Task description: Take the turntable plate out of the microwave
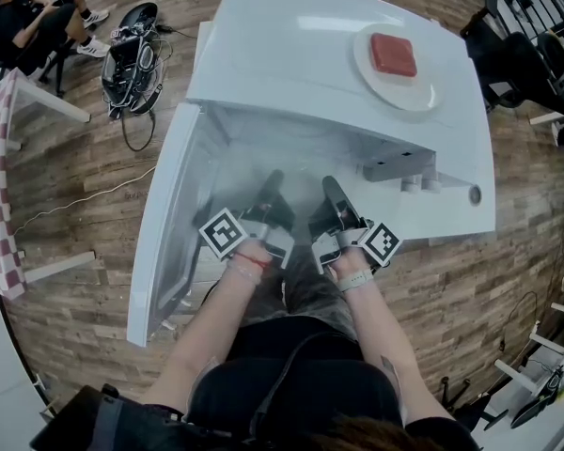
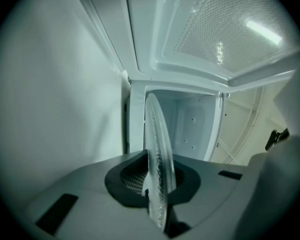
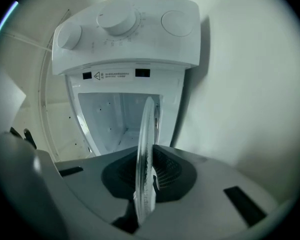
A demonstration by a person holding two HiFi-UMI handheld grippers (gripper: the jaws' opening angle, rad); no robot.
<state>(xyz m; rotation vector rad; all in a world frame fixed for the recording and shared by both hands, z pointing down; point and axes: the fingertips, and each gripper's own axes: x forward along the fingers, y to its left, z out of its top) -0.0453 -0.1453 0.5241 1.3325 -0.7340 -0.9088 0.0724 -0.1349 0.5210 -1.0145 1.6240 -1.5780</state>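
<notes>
Door (image 1: 169,224) is open, hanging at 9 o'clock of the cavity (image 3: 115,119) in the head view. I have both claws at the cavity mouth.

Left claw (image 2: 159,181) is clamped on the turntable plate (image 2: 157,149), with the glass edge-on between the pads. Right claw (image 3: 146,176) is clamped on the same plate from its side. So the grasp looks done.

The plate isn't out. In both gripper views its far part runs toward the cavity at 12 o'clock. In the head view I can't make out the glass at all.

My read is about midway. Left to do: draw it out level, clear the door, set it down.

A white dish (image 1: 404,92) with a red block (image 1: 393,54) sits on the microwave (image 1: 301,54) top at 1 o'clock. It isn't part of this job.
</notes>
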